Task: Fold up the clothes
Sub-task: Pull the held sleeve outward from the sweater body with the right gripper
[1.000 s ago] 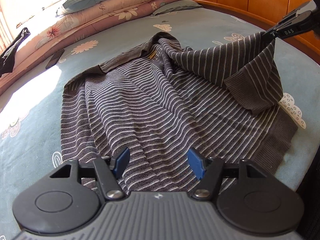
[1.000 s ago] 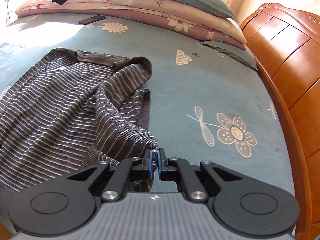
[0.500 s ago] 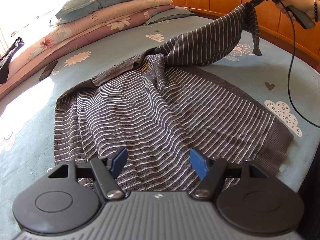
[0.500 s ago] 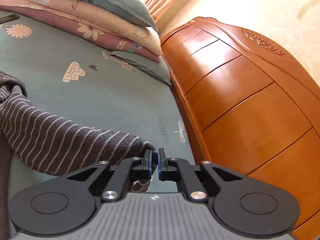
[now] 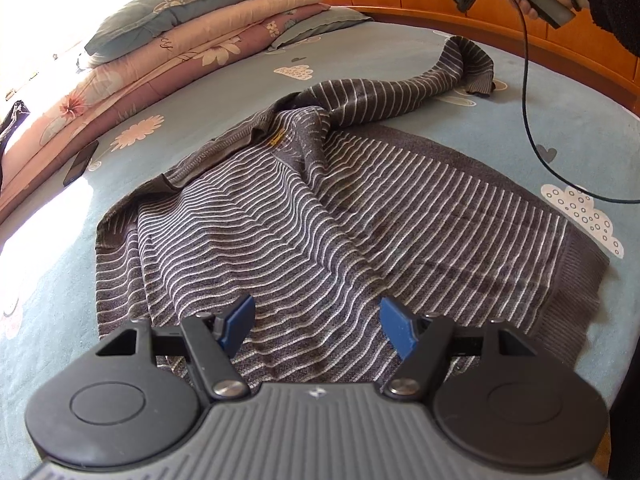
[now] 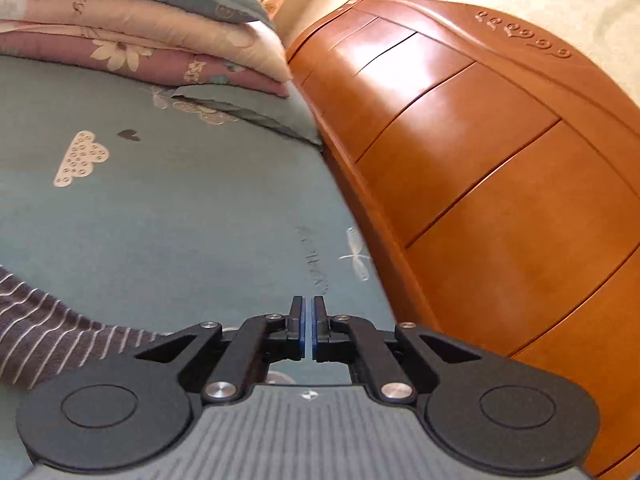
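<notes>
Sweater (image 5: 320, 216) on the bed (image 5: 520, 92).
My left tool (image 5: 316, 326) gapes empty; my right tool (image 6: 307, 328) is closed, empty.

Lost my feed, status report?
Left gripper open over sweater hem. Right gripper shut, empty. Sleeve stretched out on bed. Cable dangling alongside.

The bed (image 5: 400, 56) carries a blue-green sheet printed with clouds and flowers. A grey striped sweater (image 5: 320, 216) lies spread on it, one sleeve (image 5: 400, 92) extended toward the wooden headboard (image 6: 480, 160). Stacked quilts and pillows (image 5: 180, 36) occupy the far edge; a dark phone (image 5: 80, 162) lies beside them.
</notes>
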A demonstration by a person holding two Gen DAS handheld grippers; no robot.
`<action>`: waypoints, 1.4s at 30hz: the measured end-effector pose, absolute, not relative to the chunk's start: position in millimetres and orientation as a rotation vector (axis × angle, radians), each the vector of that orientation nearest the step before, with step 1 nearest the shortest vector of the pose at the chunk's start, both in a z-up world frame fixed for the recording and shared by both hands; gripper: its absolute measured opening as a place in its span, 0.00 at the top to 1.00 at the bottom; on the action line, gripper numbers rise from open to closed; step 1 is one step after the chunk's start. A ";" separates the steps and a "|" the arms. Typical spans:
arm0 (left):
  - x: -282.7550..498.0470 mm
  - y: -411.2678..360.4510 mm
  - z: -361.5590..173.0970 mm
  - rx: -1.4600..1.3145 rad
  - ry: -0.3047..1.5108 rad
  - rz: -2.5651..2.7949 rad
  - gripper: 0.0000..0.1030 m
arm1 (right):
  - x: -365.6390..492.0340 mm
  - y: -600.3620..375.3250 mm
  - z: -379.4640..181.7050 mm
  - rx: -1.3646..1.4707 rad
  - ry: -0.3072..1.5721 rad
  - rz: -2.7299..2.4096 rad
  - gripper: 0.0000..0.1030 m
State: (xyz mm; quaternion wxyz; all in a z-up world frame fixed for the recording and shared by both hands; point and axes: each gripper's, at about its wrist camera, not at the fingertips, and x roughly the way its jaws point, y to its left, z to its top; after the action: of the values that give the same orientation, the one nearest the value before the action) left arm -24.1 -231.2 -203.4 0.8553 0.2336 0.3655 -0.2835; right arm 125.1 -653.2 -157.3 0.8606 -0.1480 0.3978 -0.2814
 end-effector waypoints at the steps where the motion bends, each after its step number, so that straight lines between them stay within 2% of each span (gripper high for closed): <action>1: -24.0 -232.4 -203.6 0.492 0.768 -0.594 0.32 | 122.1 -644.0 -166.1 -0.270 0.860 -0.530 0.95; 5: -29.3 -236.2 -199.8 0.492 0.761 -0.607 0.32 | 109.3 -604.7 -185.1 -0.175 0.906 -0.324 0.91; 10: -36.4 -237.2 -197.5 0.480 0.761 -0.619 0.32 | 102.6 -553.1 -188.2 -0.215 0.883 -0.137 0.58; 16: -34.8 -236.0 -198.2 0.494 0.746 -0.627 0.32 | 123.2 -549.9 -205.9 -0.093 0.896 -0.069 0.55; 19: -29.7 -234.7 -198.0 0.487 0.738 -0.627 0.32 | 138.2 -557.8 -214.5 -0.016 0.864 -0.052 0.48; 26: -15.5 -230.9 -203.0 0.459 0.733 -0.638 0.31 | 189.8 -543.0 -216.7 0.017 0.826 0.056 0.39; 29: -8.7 -229.2 -208.6 0.455 0.743 -0.634 0.31 | 211.8 -525.3 -232.2 -0.069 0.903 0.088 0.40; 30: -7.4 -228.0 -209.9 0.453 0.744 -0.633 0.31 | 217.4 -518.8 -238.9 -0.115 0.942 0.079 0.58; 31: -6.0 -226.7 -211.3 0.451 0.745 -0.633 0.31 | 220.1 -513.4 -243.2 -0.144 0.952 0.090 0.89; 39: -2.8 -222.2 -214.0 0.432 0.732 -0.643 0.31 | 253.8 -508.4 -226.0 -0.280 0.772 -0.156 0.92; 42: -3.4 -219.7 -213.8 0.437 0.731 -0.631 0.31 | 271.4 -503.2 -239.7 -0.296 0.809 -0.212 0.89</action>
State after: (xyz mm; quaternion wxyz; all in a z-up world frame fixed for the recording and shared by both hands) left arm -3.4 -219.7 -213.8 0.8629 0.2082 0.3487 -0.3008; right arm 271.4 -503.2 -239.7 0.9033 -0.1431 0.3913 -0.1026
